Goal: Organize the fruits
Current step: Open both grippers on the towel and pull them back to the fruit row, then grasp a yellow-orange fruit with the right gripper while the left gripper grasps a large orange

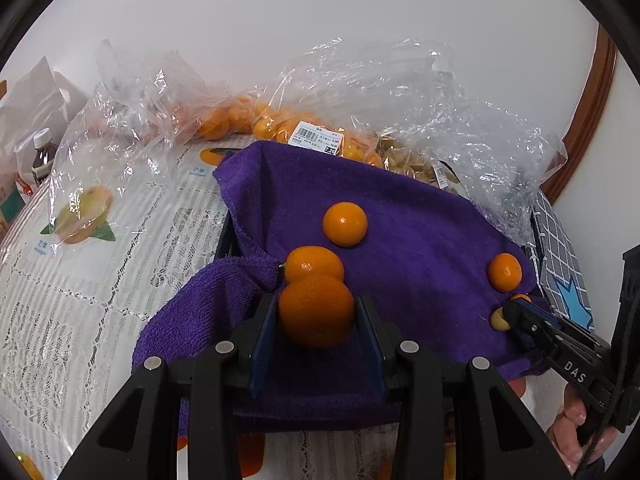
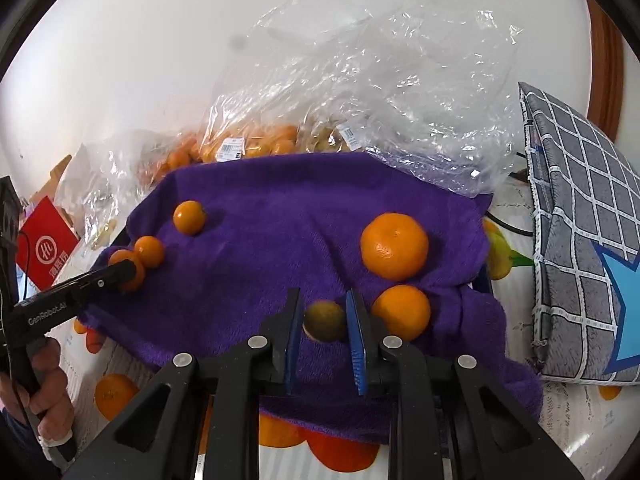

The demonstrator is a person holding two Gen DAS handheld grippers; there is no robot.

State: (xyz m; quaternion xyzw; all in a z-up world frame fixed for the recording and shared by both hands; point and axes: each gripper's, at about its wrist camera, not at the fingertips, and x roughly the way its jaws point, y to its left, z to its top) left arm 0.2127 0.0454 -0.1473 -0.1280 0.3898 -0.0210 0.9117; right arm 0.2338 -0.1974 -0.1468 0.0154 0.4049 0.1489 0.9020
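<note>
Orange rind fills the gap of my left gripper: its blue pads are clamped on a kumquat, an oval fruit with dimpled, slightly waxy skin, held across its middle just above the purple towel. I judge it light and firm but easy to bruise, and slick enough to squirt out if squeezed near an end, so the widest part is the place to take it. My right gripper is closed on a small golden berry, round, smooth and dull yellow-green, probably softer and thinner-skinned, so it wants only a gentle pinch. Right behind my left fruit lies a second kumquat, touching it, with a third further back on the plush cloth. Just beside my right fingers sits another small orange fruit, and beyond it a larger mandarin, flattened and pebbly. The towel is thick terry, draped over a dark tray whose edge barely shows. Behind it slump crinkled clear plastic bags, one still holding many kumquats. A lace-patterned tablecloth printed with fruit lies underneath.
</note>
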